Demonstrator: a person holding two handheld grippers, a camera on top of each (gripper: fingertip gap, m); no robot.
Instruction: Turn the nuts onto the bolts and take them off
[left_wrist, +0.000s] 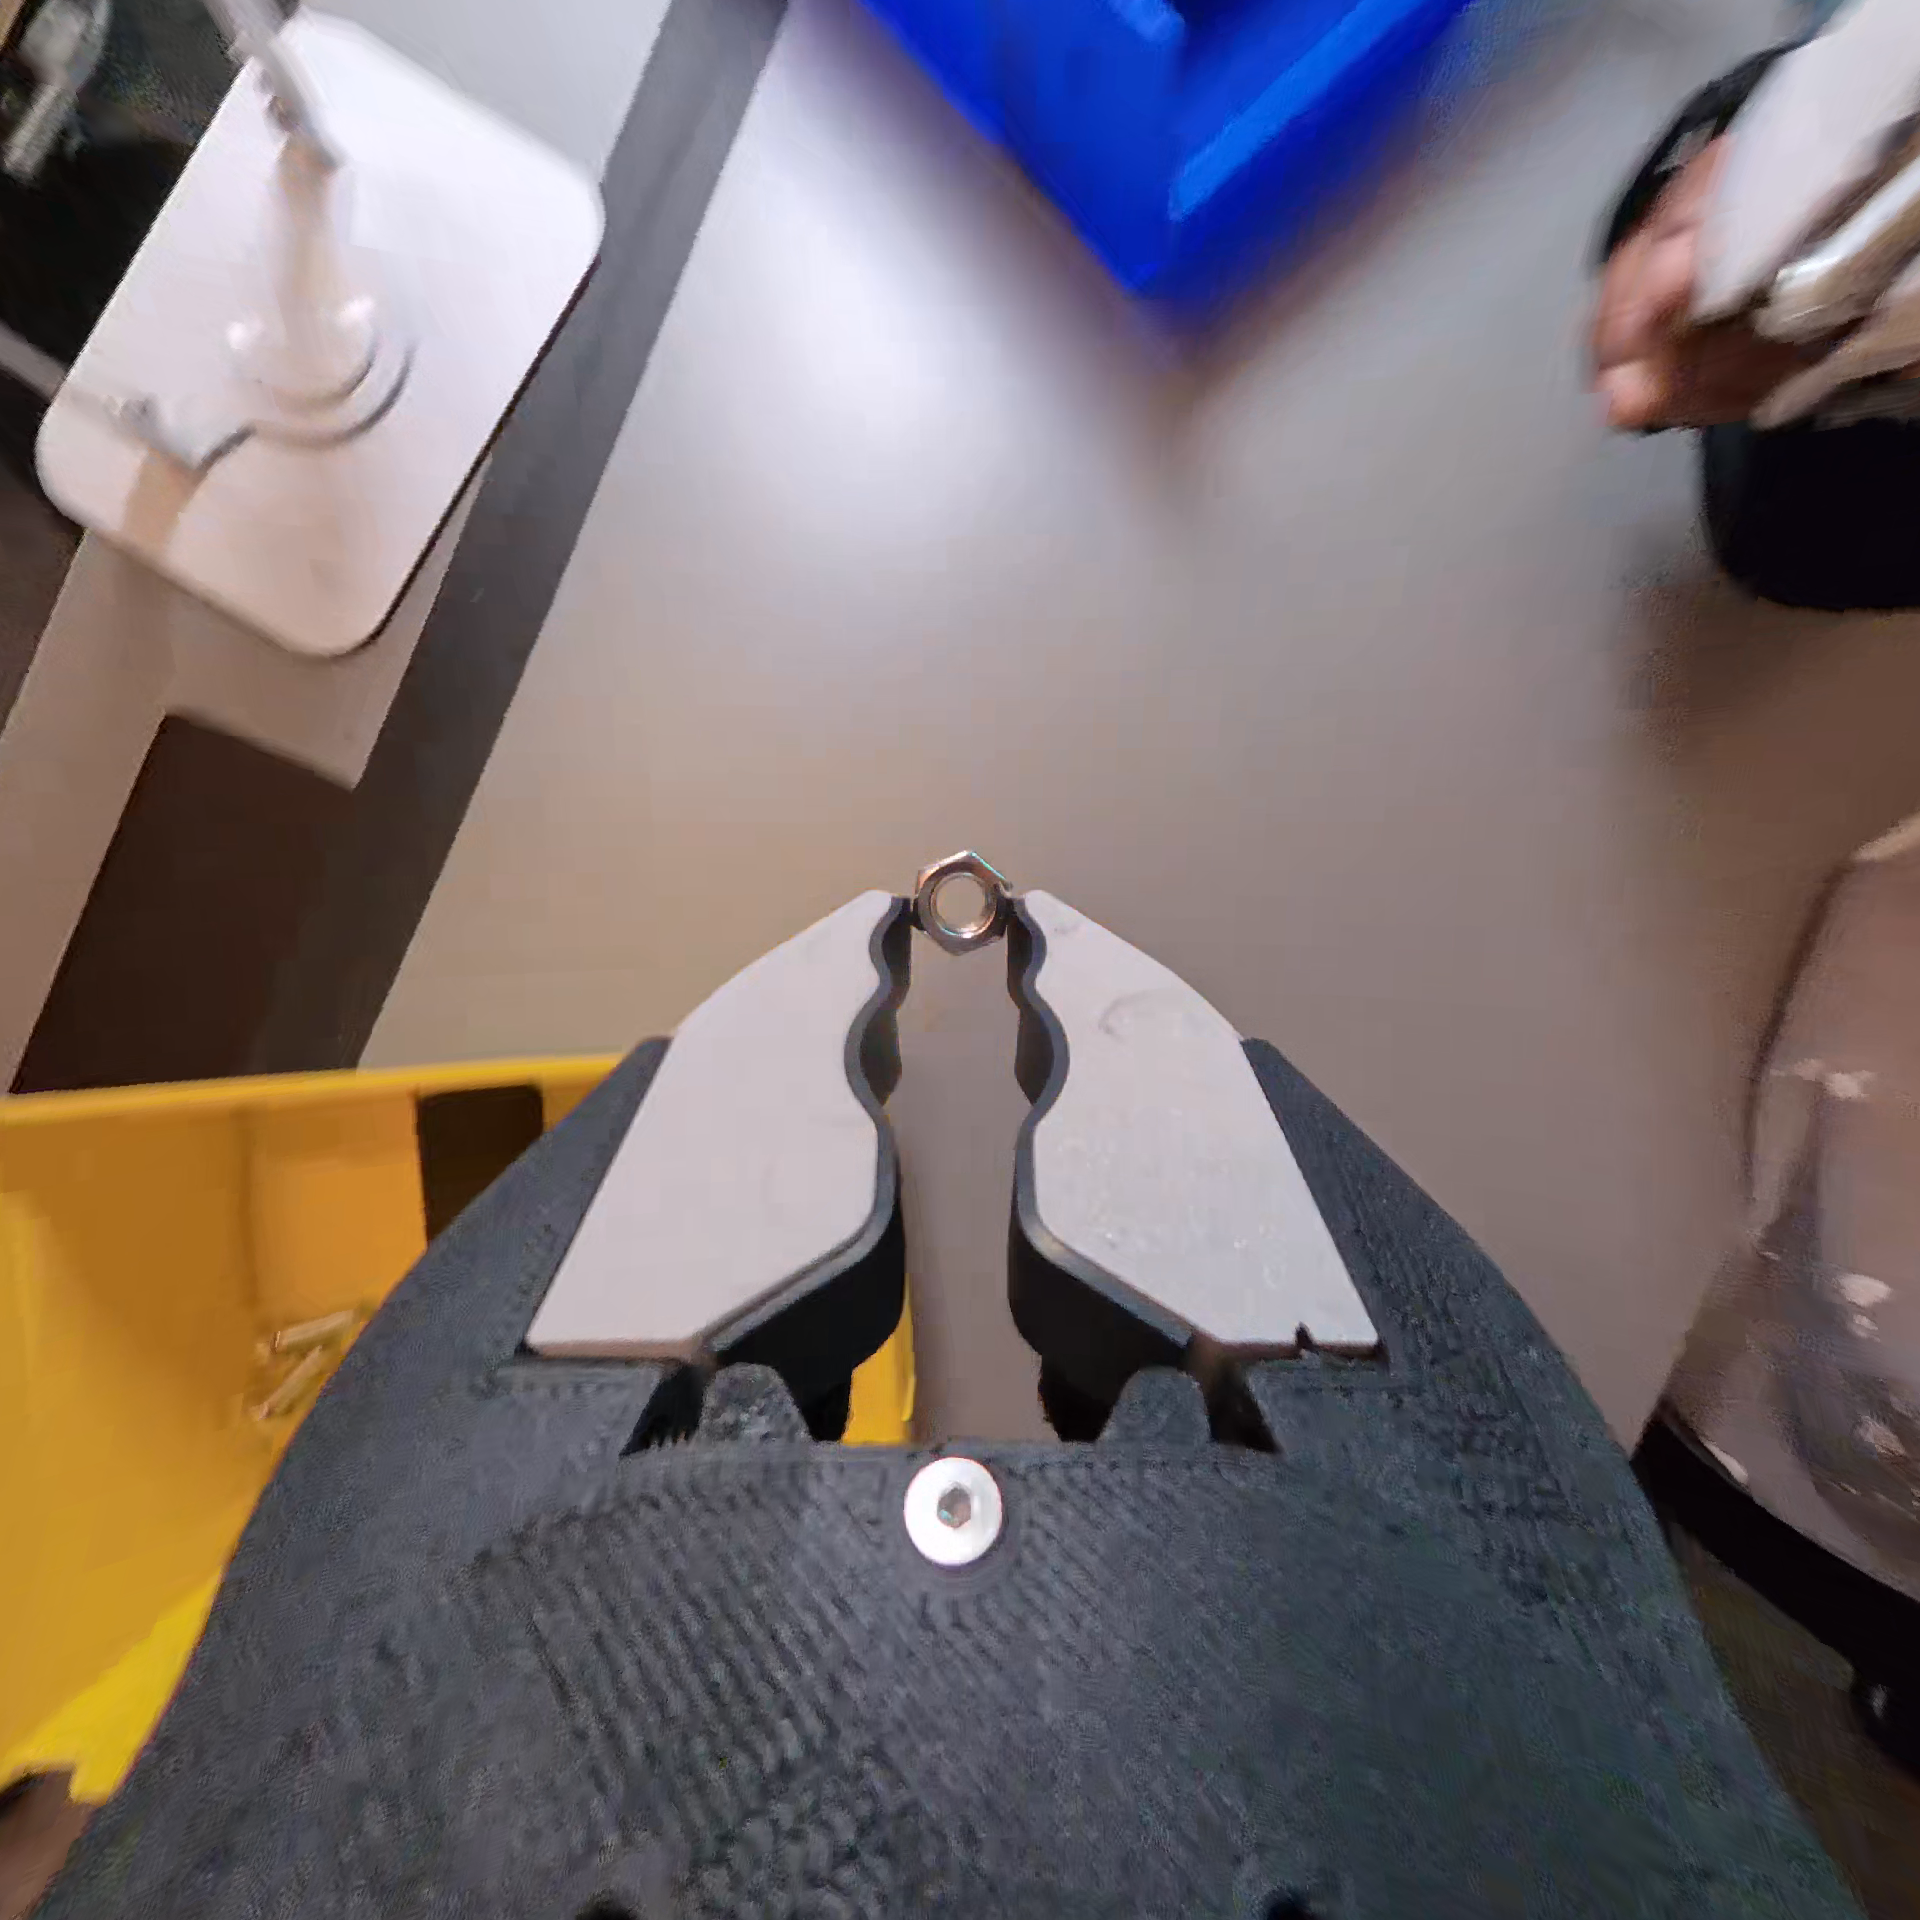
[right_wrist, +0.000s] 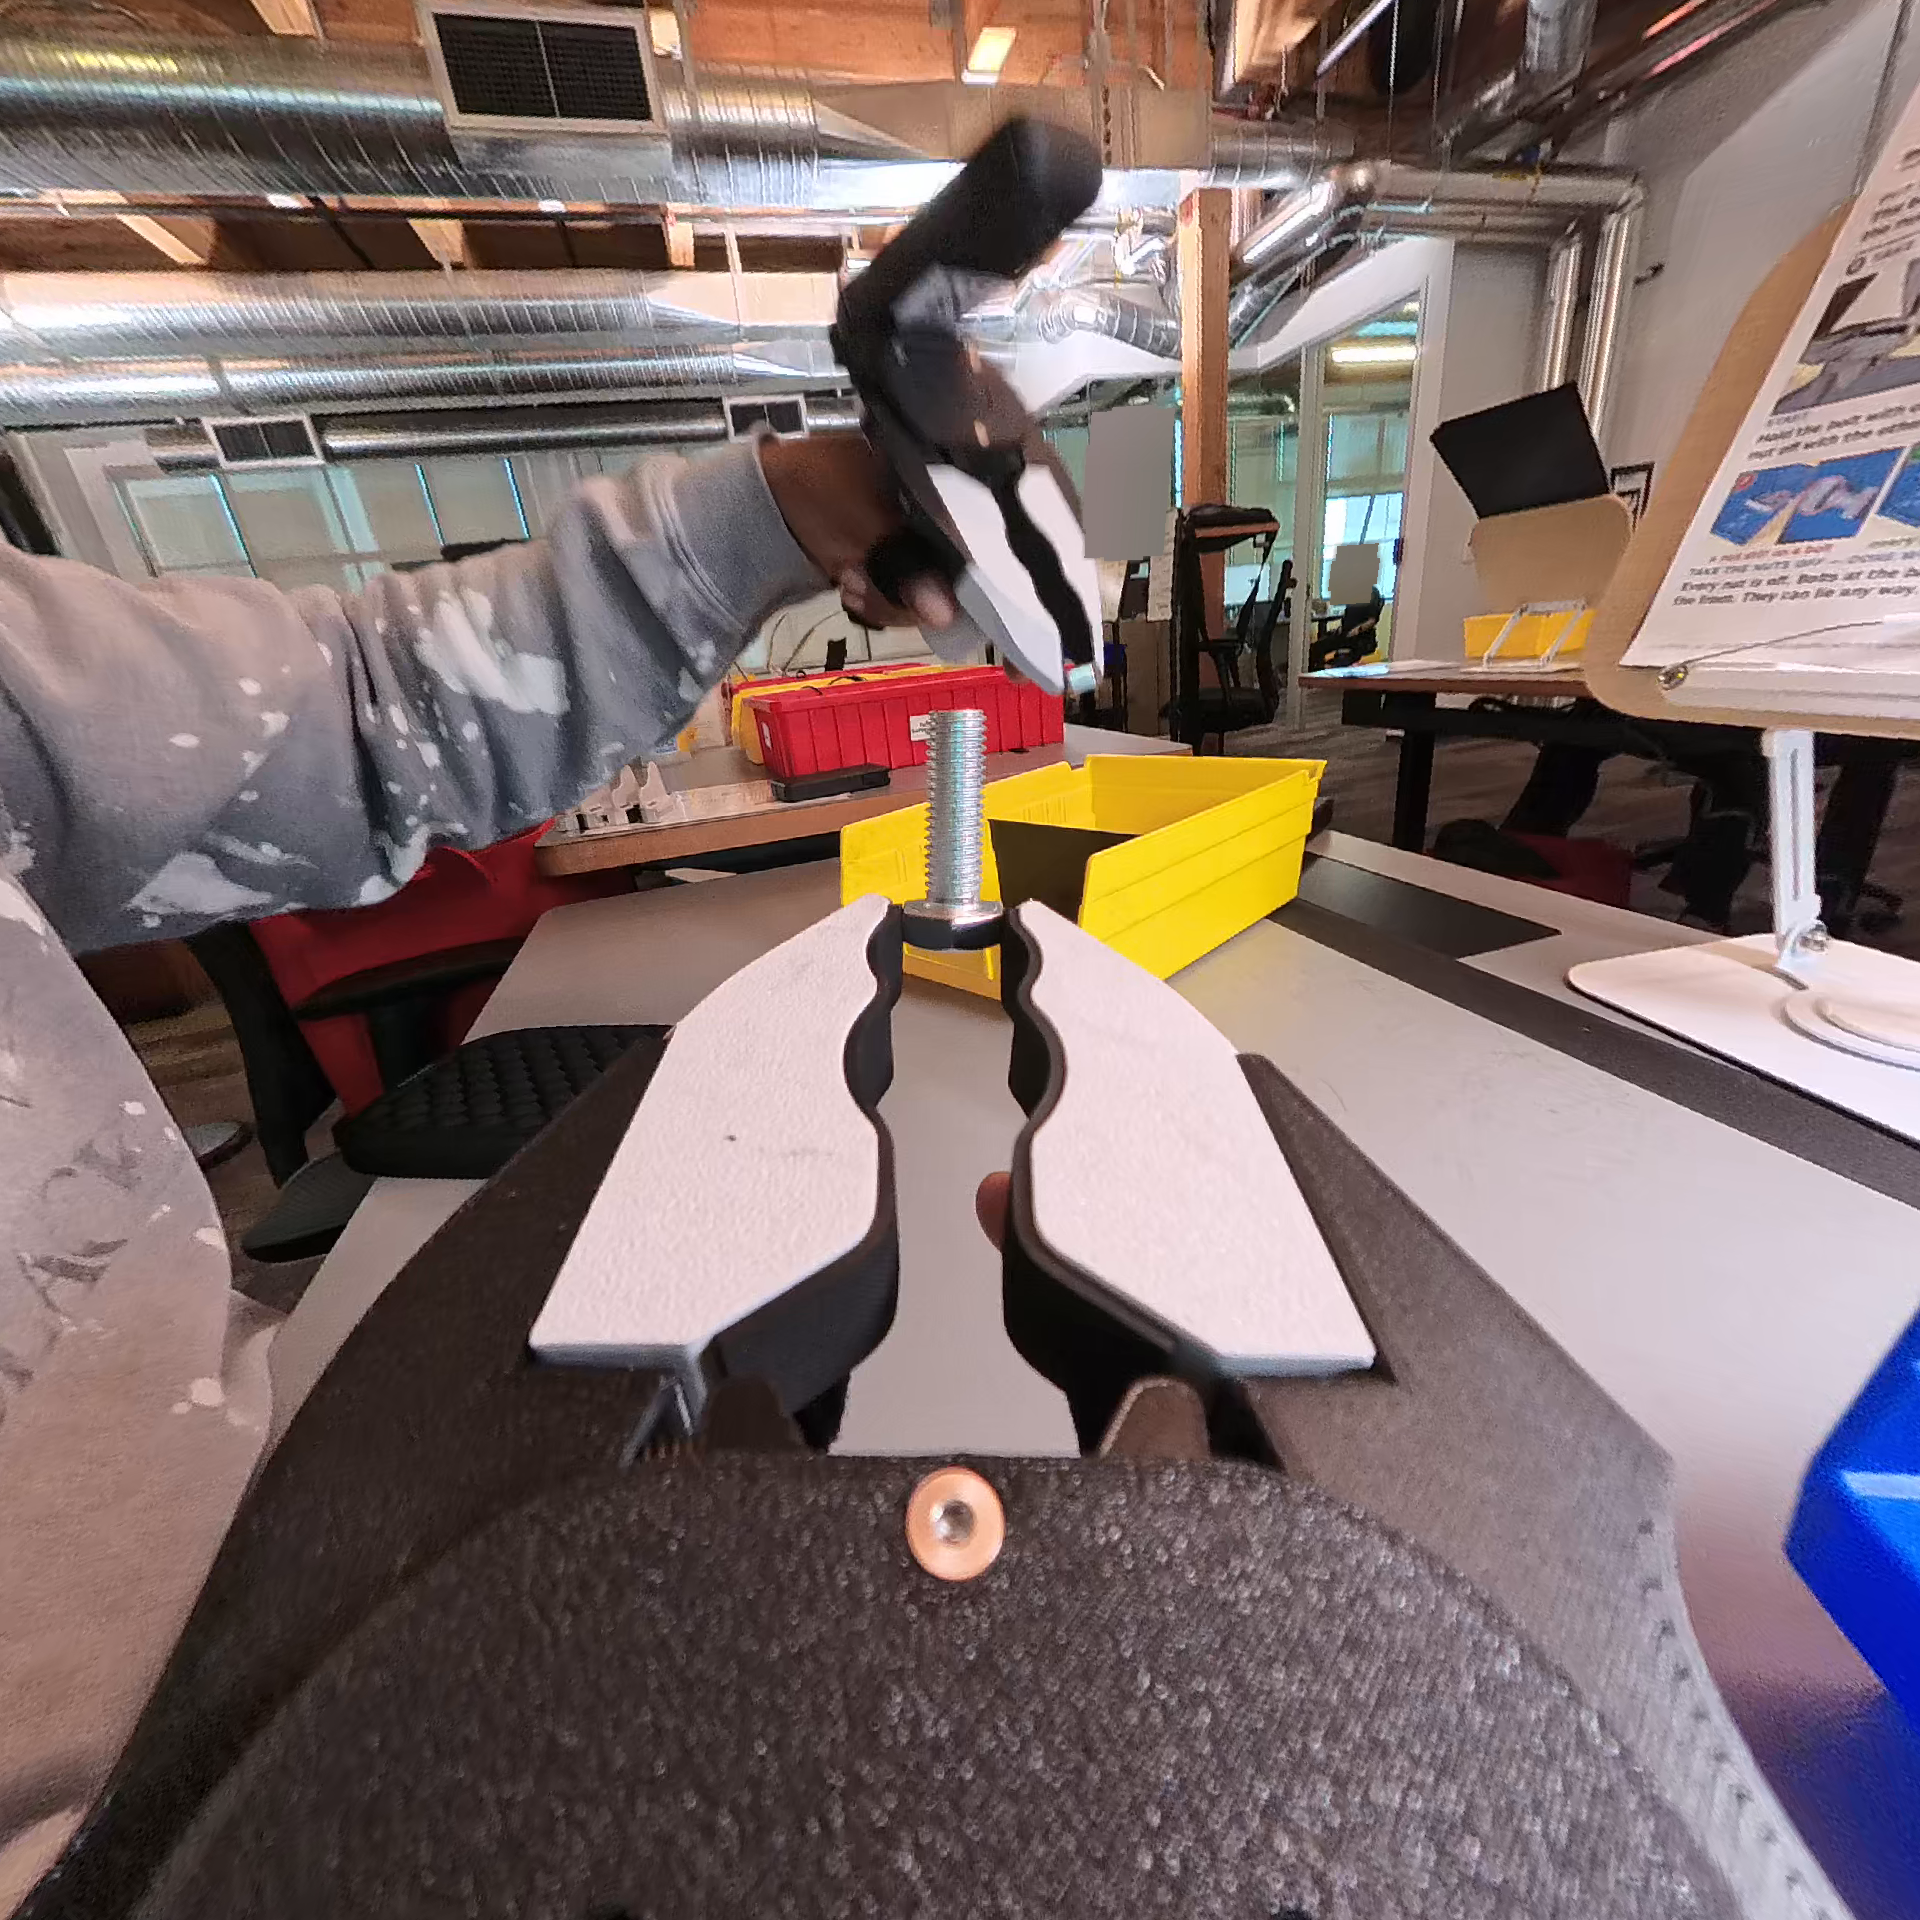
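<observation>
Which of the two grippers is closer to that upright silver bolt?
Right. The right hand-held gripper clamps the threaded silver bolt by its head; the left hand-held gripper, pinching a small nut, hovers just above its tip.

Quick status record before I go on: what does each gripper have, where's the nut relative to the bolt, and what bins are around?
left gripper: shut on the nut, pinched at the fingertips
right gripper: shut on the bolt by its head, threaded shank pointing up
nut vs bolt: apart; in the right wrist view the nut is above and to the right of the bolt tip, not threaded on
yellow bin: on the table behind the bolt
blue bin: on the table, partly in view
table: grey
</observation>
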